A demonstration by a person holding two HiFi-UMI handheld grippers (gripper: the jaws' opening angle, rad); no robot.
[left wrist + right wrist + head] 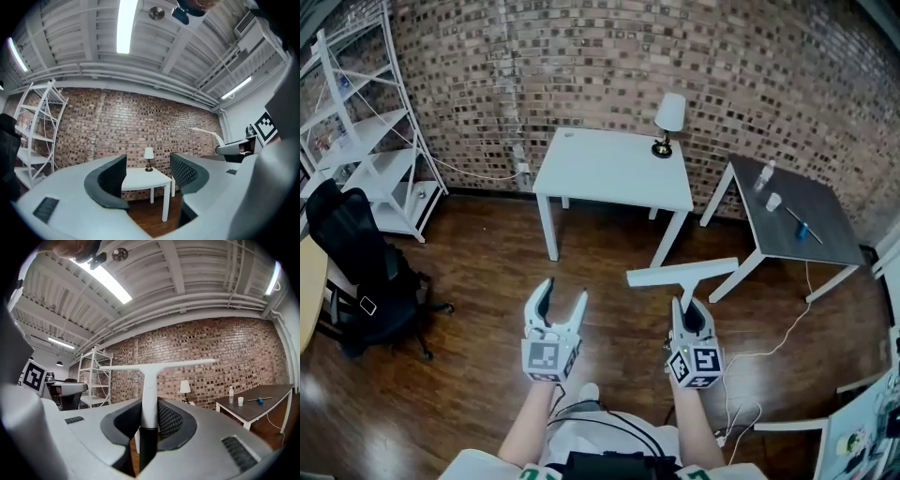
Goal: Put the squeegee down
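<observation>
Open wooden floor [478, 272] lying ahead of both grippers, white table [609, 173] edge standing well apart, left gripper [563, 298] gaping wide, gripping nothing, right gripper [691, 314] clamping squeegee [680, 274] handle.

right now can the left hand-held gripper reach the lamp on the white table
Probably not: the left hand-held gripper is well short of the white table, and the lamp stands at its far corner. Nothing blocks the way.
</observation>
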